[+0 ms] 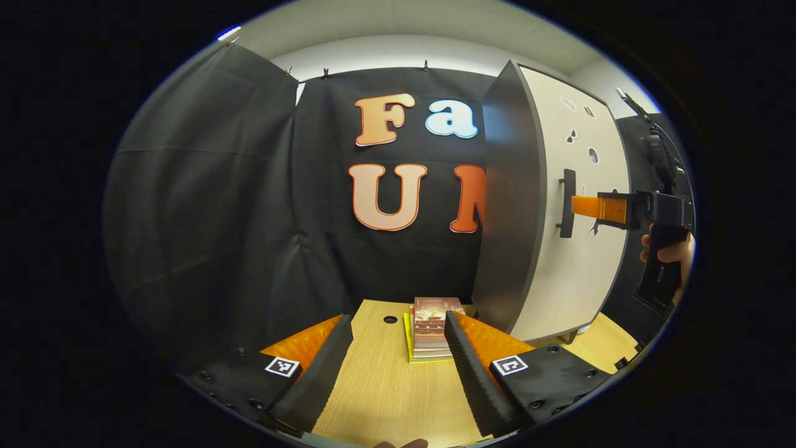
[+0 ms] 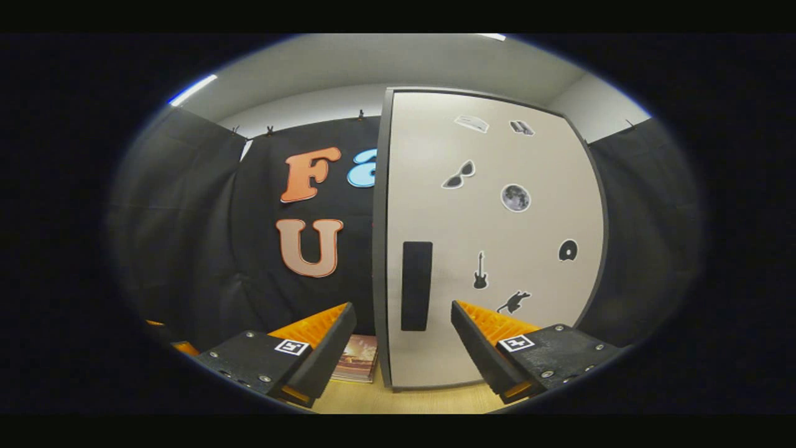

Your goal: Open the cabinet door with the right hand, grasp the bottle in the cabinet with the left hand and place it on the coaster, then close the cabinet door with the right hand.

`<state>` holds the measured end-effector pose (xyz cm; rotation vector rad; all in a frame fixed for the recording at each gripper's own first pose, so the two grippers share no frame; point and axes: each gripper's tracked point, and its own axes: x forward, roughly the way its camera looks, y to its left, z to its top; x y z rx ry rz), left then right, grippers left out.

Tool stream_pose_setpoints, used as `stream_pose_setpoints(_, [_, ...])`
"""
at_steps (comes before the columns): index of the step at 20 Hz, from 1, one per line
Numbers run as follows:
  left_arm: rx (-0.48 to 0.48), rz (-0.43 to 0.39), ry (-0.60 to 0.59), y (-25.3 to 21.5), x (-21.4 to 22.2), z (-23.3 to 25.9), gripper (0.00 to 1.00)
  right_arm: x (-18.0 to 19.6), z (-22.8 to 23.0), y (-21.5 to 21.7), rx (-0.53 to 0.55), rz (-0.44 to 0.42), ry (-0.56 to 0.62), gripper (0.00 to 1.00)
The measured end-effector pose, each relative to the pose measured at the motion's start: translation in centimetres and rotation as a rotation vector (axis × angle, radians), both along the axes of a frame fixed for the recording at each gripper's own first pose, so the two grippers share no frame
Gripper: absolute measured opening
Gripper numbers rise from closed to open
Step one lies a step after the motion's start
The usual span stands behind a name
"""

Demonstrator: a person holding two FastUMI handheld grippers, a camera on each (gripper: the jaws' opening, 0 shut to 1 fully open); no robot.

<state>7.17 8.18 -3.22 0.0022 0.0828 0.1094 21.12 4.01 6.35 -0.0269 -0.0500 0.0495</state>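
Right gripper view: right gripper point(image 2: 401, 336), fingers apart, faces the door point(image 2: 491, 236) handle point(image 2: 416, 285); straddle it squarely, clamp, then pull. Left gripper point(image 1: 398, 367) waits, fingers apart, above the surface point(image 1: 379, 386). Bottle presumably behind the door.

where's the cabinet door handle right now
In the right gripper view the handle is a dark vertical bar near the closed door's left edge, straight ahead between the open right gripper.
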Motion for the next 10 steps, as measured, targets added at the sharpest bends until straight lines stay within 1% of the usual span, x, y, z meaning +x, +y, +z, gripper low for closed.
stream_pose_setpoints(1, [0.000,0.004,0.004,0.4,0.3,-0.1,0.99,1.0,0.1,0.1,0.000,-0.002,0.001,0.95])
stream_pose_setpoints(2, [0.001,0.010,0.007,0.9,0.6,-0.2,0.97,1.9,0.1,0.1,0.001,-0.006,0.002,0.95])
stream_pose_setpoints(4, [0.004,0.023,0.016,1.9,1.4,-0.5,0.97,3.6,0.4,0.0,0.004,-0.016,0.002,0.95])
stream_pose_setpoints(5, [0.004,0.027,0.020,2.4,1.6,-0.6,0.99,4.3,0.5,-0.1,0.006,-0.016,-0.003,0.95])
stream_pose_setpoints(6, [0.006,0.031,0.024,2.8,1.8,-0.7,0.97,5.1,0.5,-0.2,0.009,-0.019,-0.005,0.94])
stream_pose_setpoints(7, [0.009,0.039,0.028,3.3,2.1,-1.0,0.97,5.8,0.3,-0.4,0.016,-0.025,0.005,0.92])
stream_pose_setpoints(8, [0.010,0.046,0.035,3.7,2.3,-1.2,0.97,6.3,-0.1,-0.6,0.021,-0.033,0.017,0.87])
stream_pose_setpoints(9, [0.007,0.050,0.042,4.1,2.4,-1.5,0.99,6.7,-0.4,-0.8,0.022,-0.042,0.024,0.84])
stream_pose_setpoints(10, [0.006,0.053,0.046,4.4,2.6,-1.6,0.97,7.1,-0.5,-1.0,0.022,-0.049,0.022,0.77])
